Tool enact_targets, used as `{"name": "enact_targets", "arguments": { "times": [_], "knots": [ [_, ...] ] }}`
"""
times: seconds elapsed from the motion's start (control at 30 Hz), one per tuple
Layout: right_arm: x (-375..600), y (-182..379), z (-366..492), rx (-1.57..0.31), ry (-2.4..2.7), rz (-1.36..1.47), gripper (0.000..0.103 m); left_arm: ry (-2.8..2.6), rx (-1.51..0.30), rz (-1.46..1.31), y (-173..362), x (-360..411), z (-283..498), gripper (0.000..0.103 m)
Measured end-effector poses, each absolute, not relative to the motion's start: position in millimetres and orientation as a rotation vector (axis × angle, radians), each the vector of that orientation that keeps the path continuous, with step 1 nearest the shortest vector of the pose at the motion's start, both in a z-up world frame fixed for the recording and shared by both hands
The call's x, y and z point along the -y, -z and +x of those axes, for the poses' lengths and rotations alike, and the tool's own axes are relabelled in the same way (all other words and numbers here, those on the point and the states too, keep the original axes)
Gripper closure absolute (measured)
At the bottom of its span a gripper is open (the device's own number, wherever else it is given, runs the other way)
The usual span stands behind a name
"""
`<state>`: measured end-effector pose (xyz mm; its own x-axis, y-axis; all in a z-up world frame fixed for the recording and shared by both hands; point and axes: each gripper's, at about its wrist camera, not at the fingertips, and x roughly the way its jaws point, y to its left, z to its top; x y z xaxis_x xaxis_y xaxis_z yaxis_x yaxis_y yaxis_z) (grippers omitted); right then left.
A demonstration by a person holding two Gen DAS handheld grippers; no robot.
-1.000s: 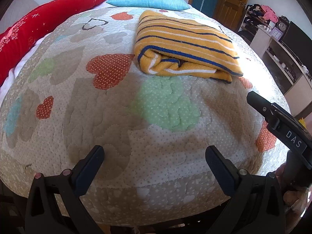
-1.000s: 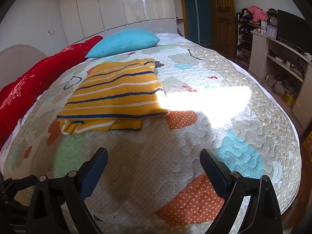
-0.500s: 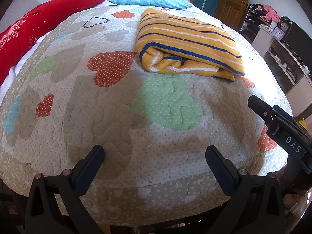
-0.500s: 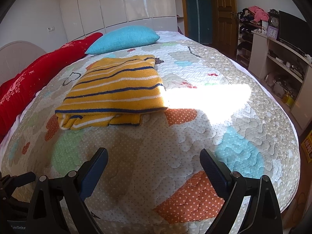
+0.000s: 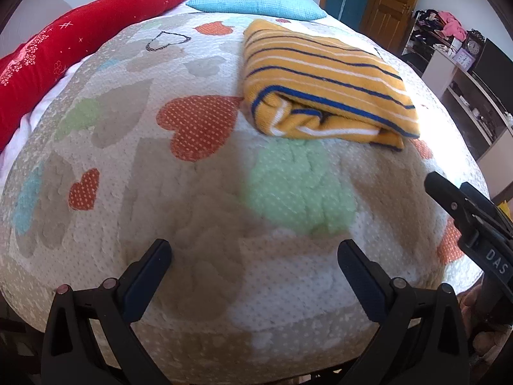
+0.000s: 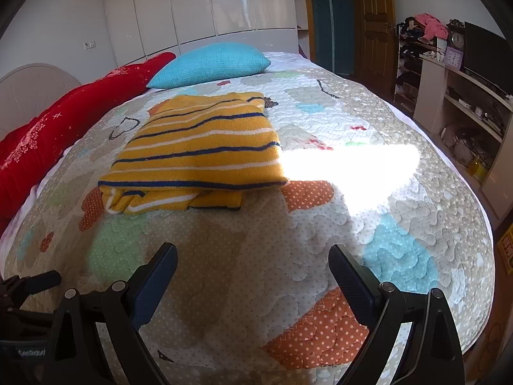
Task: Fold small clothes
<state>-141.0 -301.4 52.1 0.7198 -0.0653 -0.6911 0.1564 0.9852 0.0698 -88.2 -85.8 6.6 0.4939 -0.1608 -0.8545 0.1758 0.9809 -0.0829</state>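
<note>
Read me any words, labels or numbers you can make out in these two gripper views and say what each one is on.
"DAS": white letters on the right gripper's black body, seen from the left wrist view.
Small label on the left gripper's body, seen from the right wrist view: too blurred to read.
Clock faces on the shelf: numbers too small.

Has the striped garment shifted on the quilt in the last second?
No. The striped garment keeps its place on the quilt, its corner by the same orange heart patch; only the cameras drifted slightly.
</note>
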Motion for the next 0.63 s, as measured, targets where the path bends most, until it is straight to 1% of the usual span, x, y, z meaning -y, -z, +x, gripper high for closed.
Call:
{"name": "enact_targets", "arguments": {
  "times": [0.47,0.63],
  "knots": [
    [262.6,-69.3,-93.7,-0.757,-0.016,0.094,0.006,0.086,-1.016,-0.028,-12.2,31.3,-27.6,0.000],
    [269.8,-79.5,-77.5,-0.748,-0.009,0.112,0.006,0.071,-1.028,-0.104,-16.1,4.1,-1.5,0.000]
  ]
}}
